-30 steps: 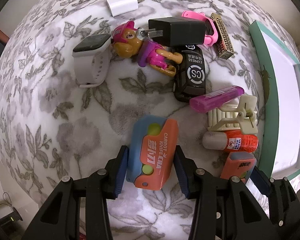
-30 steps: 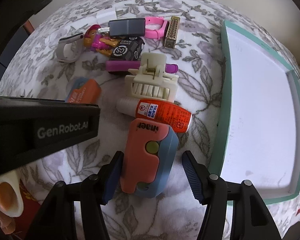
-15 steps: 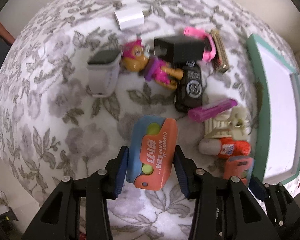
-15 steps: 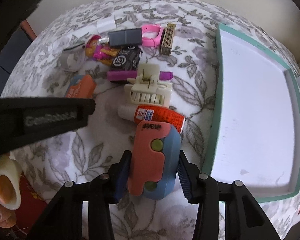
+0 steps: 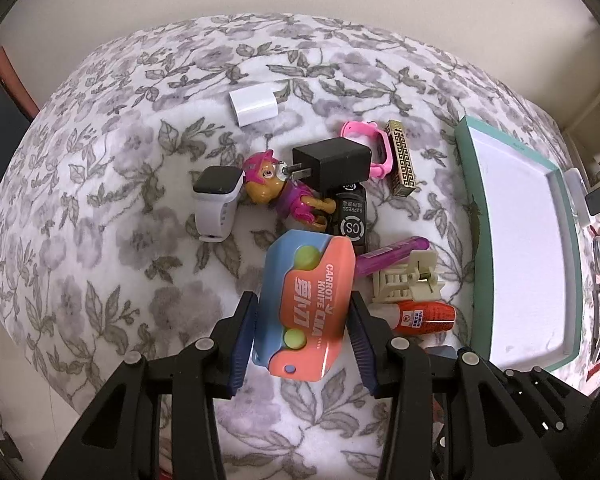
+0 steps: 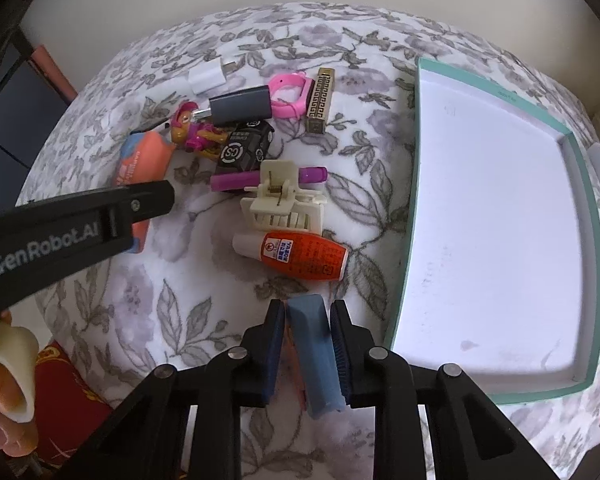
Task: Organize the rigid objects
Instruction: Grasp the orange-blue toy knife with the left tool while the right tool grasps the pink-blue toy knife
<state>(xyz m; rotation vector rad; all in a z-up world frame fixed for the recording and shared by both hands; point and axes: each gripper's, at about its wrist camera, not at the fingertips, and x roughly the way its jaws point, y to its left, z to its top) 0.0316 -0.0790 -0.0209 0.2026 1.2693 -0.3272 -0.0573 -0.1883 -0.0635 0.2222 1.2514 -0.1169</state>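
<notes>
My left gripper (image 5: 303, 299) is shut on an orange and blue toy knife (image 5: 306, 312) marked CARROT KNIFE and holds it above the floral cloth (image 5: 100, 240). In the right wrist view, that knife (image 6: 144, 160) shows behind the left tool's black finger (image 6: 140, 204). My right gripper (image 6: 308, 308) has its jaws closing on a pink and blue toy knife (image 6: 314, 352). This knife stands edge-on, with both pads against its sides. A teal tray (image 6: 416, 200) with a white floor lies just to the right; the same tray (image 5: 466, 200) shows in the left wrist view.
On the cloth lie an orange glue bottle (image 6: 300, 254), cream hair claw (image 6: 284, 200), purple pen (image 6: 236, 180), black toy car (image 6: 242, 148), dog figure (image 5: 276, 192), white smartwatch (image 5: 216, 204), black charger (image 5: 332, 164), white charger (image 5: 254, 106), pink band (image 6: 290, 94) and brass block (image 6: 320, 100). A hand (image 6: 8, 376) shows lower left.
The left gripper has risen with the carrot knife, so the cloth looks farther off. The right jaws have closed on the pink and blue knife, which turned from flat to edge-on.
</notes>
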